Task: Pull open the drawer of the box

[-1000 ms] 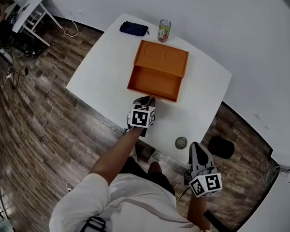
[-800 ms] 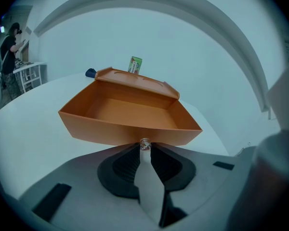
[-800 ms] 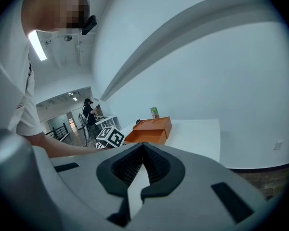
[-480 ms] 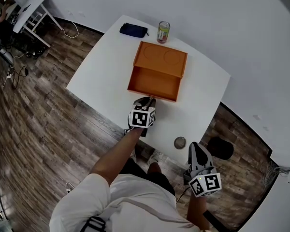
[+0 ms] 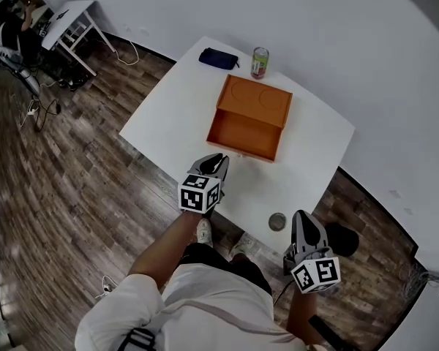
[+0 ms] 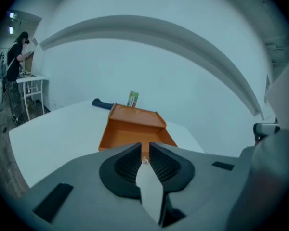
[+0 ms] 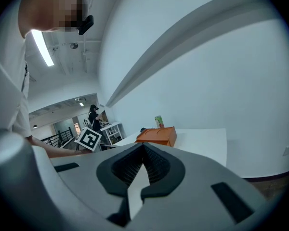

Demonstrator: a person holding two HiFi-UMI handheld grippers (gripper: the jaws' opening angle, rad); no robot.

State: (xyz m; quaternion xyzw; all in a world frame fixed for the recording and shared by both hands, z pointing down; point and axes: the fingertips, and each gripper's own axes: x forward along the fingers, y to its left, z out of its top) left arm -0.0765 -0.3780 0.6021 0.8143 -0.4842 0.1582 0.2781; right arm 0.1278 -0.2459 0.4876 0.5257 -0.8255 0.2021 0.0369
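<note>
Wood-plank flooring [image 5: 73, 167] spreads under a white table [image 5: 168, 123], seen steeply from above. Nearest, at the table's near right edge, hangs the right gripper [image 5: 303, 219], its jaws pressed together with nothing between them. Just left of it a small grey disc [image 5: 277, 221] lies on the tabletop. Just right of it a black rounded thing [image 5: 344, 238] sits on the floor.

Farther in, the left gripper [image 5: 216, 161] reaches over the near edge to the front of the orange drawer [image 5: 245, 134]. Its pads are clamped on a small pale knob [image 6: 143, 161], with only a thin slit between them. The drawer stands pulled out toward the person from the orange box [image 5: 257, 99], its inside open to view. The box sits mid-table and has two round recesses in its top.

Beyond the box a can [image 5: 260, 62] stands upright near the far edge, with a dark blue pouch [image 5: 219, 58] lying to its left. At the far left a white desk [image 5: 73, 17] stands by the white wall [image 5: 336, 35], a person [image 5: 13, 31] beside it.
</note>
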